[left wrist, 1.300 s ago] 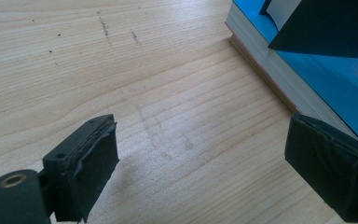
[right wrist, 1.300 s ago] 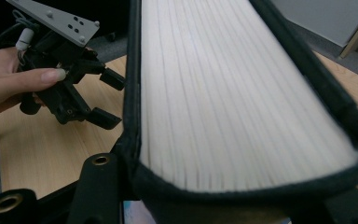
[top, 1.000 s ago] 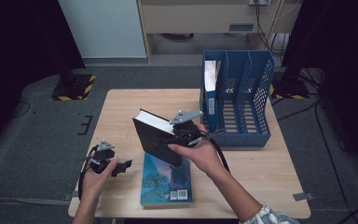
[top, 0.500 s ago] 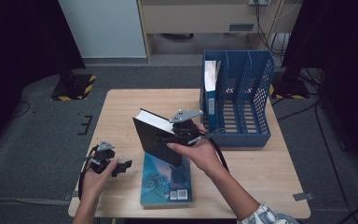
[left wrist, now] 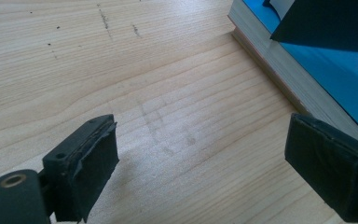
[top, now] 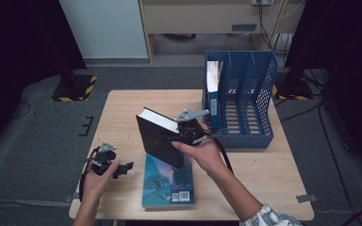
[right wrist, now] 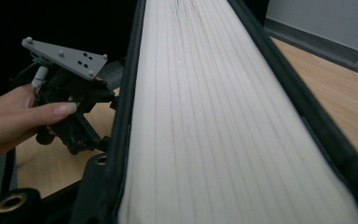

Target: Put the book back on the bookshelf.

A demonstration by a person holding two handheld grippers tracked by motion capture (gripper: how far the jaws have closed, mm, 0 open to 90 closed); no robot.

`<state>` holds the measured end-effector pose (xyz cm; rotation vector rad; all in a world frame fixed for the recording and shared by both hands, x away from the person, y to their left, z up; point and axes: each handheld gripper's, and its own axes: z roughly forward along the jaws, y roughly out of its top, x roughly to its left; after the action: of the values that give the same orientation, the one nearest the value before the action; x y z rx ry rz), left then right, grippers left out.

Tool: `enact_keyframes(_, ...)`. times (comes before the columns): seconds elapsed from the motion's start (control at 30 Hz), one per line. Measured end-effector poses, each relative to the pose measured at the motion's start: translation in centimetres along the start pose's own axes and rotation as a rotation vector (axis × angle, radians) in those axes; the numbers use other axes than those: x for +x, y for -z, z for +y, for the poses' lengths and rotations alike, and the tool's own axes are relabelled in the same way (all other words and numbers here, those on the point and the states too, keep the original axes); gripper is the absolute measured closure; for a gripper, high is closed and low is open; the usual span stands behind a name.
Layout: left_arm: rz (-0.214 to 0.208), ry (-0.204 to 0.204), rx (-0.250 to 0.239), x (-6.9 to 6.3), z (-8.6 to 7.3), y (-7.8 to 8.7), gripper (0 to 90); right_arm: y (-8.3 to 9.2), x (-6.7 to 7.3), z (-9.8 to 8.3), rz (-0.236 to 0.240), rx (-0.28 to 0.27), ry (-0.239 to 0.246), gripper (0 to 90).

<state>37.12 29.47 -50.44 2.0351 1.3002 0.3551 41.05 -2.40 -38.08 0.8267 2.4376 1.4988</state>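
The right tongs (top: 169,140) grip a black book (top: 158,141) across its thickness, the jaws having just been closing with the book between them; in the right gripper view the cream page block (right wrist: 205,121) runs away between the two black covers, which the jaws clasp from either side. The book stands tilted above the middle of the tabletop (top: 122,113), its lower corner over the top edge of a blue book (top: 167,181) that lies flat near the tabletop's front edge. Whether that corner touches the blue cover cannot be told.

To the right, a blue file rack (top: 245,103) stands on the back right part of the tabletop, with a thin volume (top: 212,77) upright in its leftmost compartment; the two compartments further right look open. The black book's upper right end is near the rack's left wall, with a narrow gap between.

The left tongs (top: 122,168) hover low at the front left corner, jaws spread wide and holding nothing; in the left gripper view bare wood lies between them, and the blue book's page edge (left wrist: 279,70) runs just beside the right-hand jaw. The left half and the back strip of the tabletop are bare wood.
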Motion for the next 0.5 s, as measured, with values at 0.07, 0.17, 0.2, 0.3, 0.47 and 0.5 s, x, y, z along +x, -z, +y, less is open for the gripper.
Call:
enact_keyframes(0.07,0.001,0.001,0.000,0.0,0.0,0.0,8.9,0.0,-0.1,0.1,-0.006,-0.006,-0.016,49.9)
enact_keyframes(0.17,0.001,0.001,0.004,0.1,0.0,0.0,8.9,-0.1,-0.3,0.2,-0.004,-0.010,-0.034,50.4)
enact_keyframes(0.2,0.003,0.000,0.006,0.1,-0.1,-0.1,8.9,-0.1,-0.6,0.4,-0.003,-0.011,-0.051,50.8)
enact_keyframes(0.3,0.002,0.004,0.007,0.2,-0.1,-0.1,8.9,-0.2,-0.9,0.8,-0.007,-0.011,-0.091,51.6)
enact_keyframes(0.47,0.000,0.008,0.005,0.3,-0.1,0.0,8.9,-0.5,-1.0,1.6,-0.015,-0.009,-0.131,52.4)
enact_keyframes(0.5,0.000,0.008,0.005,0.3,-0.1,0.0,8.9,-0.5,-1.0,1.6,-0.015,-0.009,-0.131,52.4)
